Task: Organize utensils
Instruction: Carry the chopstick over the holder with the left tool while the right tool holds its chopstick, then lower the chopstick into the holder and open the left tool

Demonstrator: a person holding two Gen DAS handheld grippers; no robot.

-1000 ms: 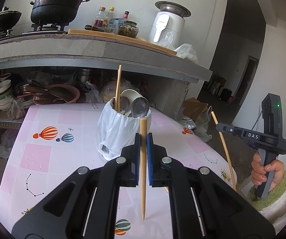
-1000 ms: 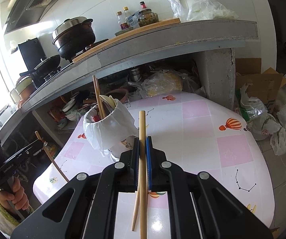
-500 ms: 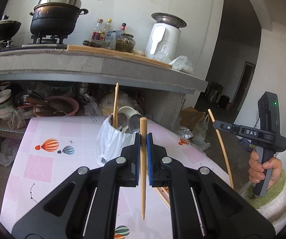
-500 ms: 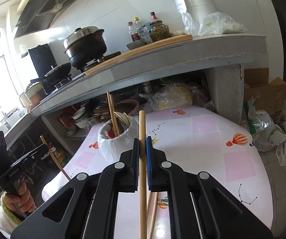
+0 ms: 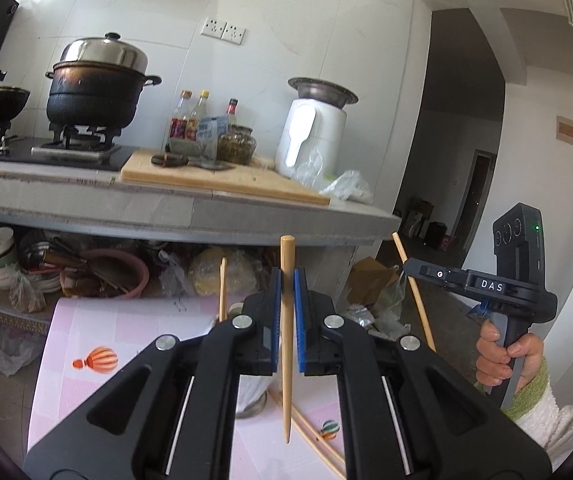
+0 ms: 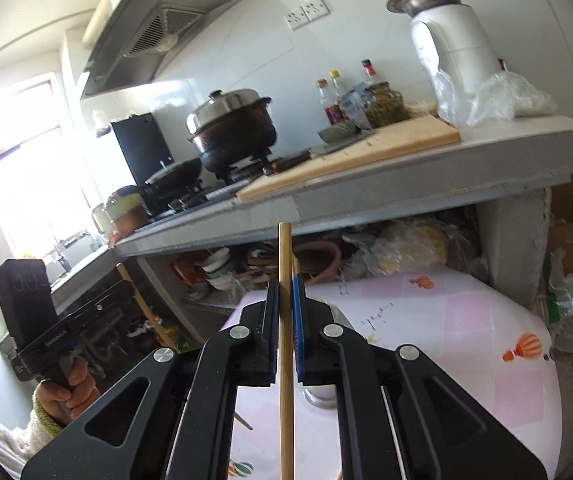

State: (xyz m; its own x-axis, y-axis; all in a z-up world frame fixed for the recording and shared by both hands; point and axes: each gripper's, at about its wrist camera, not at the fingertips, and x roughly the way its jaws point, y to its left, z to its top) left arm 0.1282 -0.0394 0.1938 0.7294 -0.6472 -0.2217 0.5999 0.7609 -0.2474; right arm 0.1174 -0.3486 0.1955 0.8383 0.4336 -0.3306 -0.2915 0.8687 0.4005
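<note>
My left gripper is shut on a wooden chopstick held upright, thick end up. My right gripper is shut on another wooden chopstick, also upright. Each gripper shows in the other's view, the right one with its chopstick, the left one with its chopstick. The utensil holder, wrapped in white plastic, is mostly hidden behind my left fingers; a chopstick stands up from it. Two loose chopsticks lie on the pink table.
A grey kitchen counter with a black pot, bottles, a cutting board and a white appliance runs behind the table. Bowls and pans fill the shelf under it. A doorway opens at the right.
Both grippers have risen and tilted up with their chopsticks. The holder has dropped low and is now mostly hidden behind the fingers; the counter top fills more of both views.
</note>
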